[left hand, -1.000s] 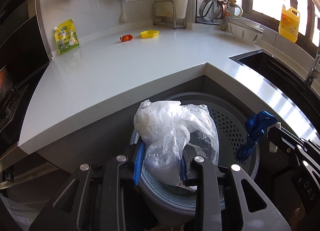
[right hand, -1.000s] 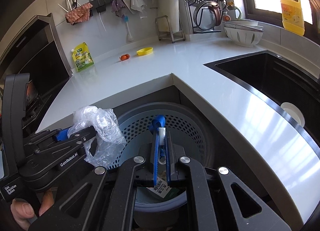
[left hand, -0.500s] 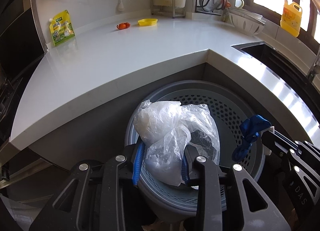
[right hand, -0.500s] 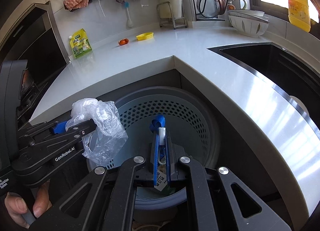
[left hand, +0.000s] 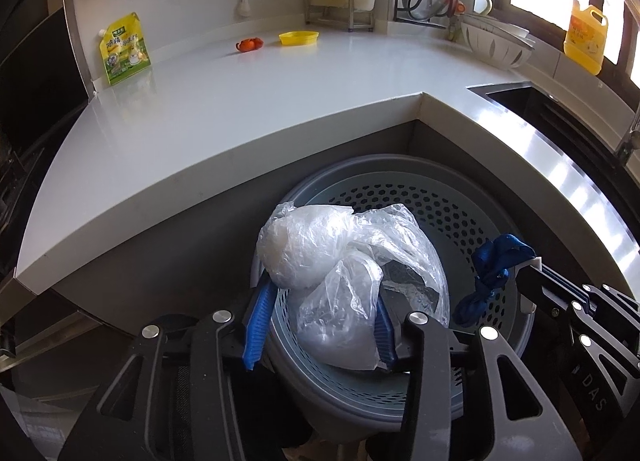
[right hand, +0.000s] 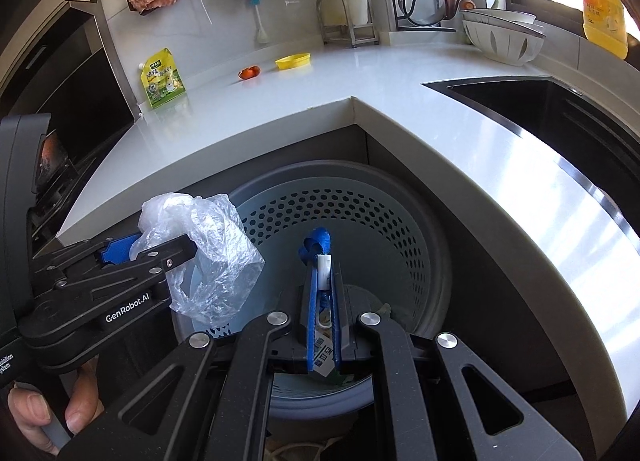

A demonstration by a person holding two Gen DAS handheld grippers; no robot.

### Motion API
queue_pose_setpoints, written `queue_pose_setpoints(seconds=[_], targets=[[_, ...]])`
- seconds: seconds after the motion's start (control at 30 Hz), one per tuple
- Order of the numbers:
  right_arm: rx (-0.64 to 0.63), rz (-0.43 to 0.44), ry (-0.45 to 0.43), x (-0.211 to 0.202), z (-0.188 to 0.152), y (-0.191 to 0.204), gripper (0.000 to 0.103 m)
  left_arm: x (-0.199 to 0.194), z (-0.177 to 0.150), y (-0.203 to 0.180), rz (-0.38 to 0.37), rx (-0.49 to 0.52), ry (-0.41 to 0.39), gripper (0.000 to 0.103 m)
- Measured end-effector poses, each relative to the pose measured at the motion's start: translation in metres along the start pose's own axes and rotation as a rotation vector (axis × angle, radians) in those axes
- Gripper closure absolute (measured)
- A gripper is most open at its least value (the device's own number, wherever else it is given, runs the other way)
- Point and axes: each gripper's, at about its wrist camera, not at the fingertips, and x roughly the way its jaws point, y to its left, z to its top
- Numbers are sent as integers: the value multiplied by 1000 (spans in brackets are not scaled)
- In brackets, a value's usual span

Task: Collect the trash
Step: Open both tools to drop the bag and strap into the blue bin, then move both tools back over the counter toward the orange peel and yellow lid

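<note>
Trash bag [left hand: 344,261] hides bin [right hand: 400,229] bottom; right view shows scraps there.

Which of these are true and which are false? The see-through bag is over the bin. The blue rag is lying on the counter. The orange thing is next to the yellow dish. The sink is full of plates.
1. The clear plastic bag is between the left gripper's fingers, over the grey perforated bin. True; those jaws have just been opening.
2. The blue rag lies on the counter. False: the right gripper is shut on it, above the bin.
3. The orange thing is near the yellow dish. True.
4. The sink is full of plates. False: no plates show in it.
</note>
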Motion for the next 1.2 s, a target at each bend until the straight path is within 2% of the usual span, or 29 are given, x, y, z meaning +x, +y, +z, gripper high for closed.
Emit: queue_pose_setpoints(seconds=[0.13,0.17,0.23,0.33,0.67,0.83,0.97,1.03,1.17,1.2], targets=[[3,-8,-15,-4,1,-1,81,-4,-1,2,9,-2,-18,35],[5,-9,-20,-5,0,-1,78,-5,-1,3,11,-4,-23,33],[10,-11,-25,-6,1,-4,76,-7,-1,4,16,-4,-28,26],[23,-11,-30,-8,1,-7,76,-8,-1,7,20,-11,-32,21],[32,6,-42,-12,1,-7,71,-12,0,16,33,-34,-48,18],[34,19,-72,-16,6,-4,57,-19,6,27,40,-65,-74,16],[-3,22,-86,-16,20,5,54,-24,18,40,57,-90,-105,10],[-22,33,-107,-17,31,10,47,-27,28,48,61,-105,-124,9],[-49,59,-138,-15,60,17,40,-31,53,64,78,-127,-159,8],[-59,53,-147,-13,68,18,36,-31,61,68,86,-127,-171,7]])
